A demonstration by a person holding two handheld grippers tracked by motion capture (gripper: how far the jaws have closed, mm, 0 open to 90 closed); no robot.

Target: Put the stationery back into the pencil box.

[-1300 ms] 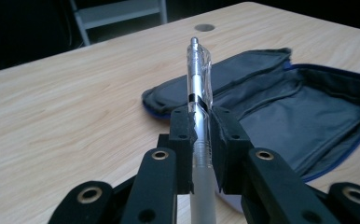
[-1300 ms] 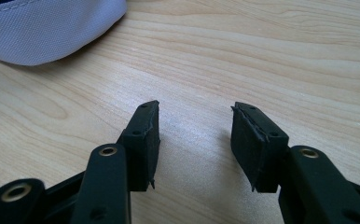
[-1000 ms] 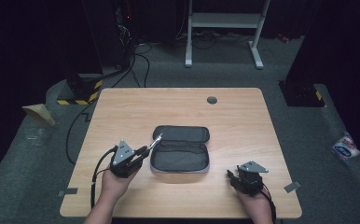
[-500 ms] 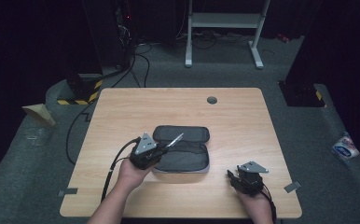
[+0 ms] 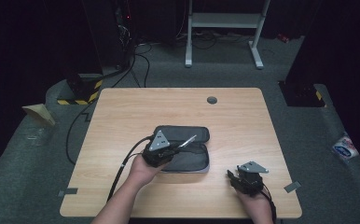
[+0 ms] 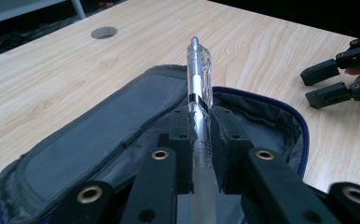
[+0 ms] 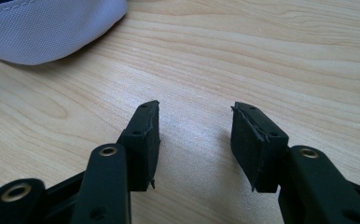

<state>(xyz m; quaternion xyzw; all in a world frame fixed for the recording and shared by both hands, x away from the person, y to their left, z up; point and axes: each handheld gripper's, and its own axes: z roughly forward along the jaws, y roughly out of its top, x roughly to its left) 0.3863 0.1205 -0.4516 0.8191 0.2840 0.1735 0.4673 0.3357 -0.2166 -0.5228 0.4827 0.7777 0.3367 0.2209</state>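
Two grippers were at work over the table [image 5: 122, 112]. Farthest left, the left gripper [image 5: 180, 145] was clamped on a clear pen [image 6: 197, 88], holding it by the barrel with its clicker end pointing forward, poised just above the open mouth of the grey pencil case [image 5: 194, 161]. That case lay near the middle of the table, unzipped, its flap folded back and its blue-edged zipper [image 6: 303, 135] gaping. Farther right, the right gripper [image 7: 194, 140] rested low on the bare wood near the front edge, jaws spread and holding nothing, well apart from the case. By my reading the pen had been picked up and brought to the case, so the carrying was largely done; lowering it inside, letting go and perhaps zipping the case shut remained
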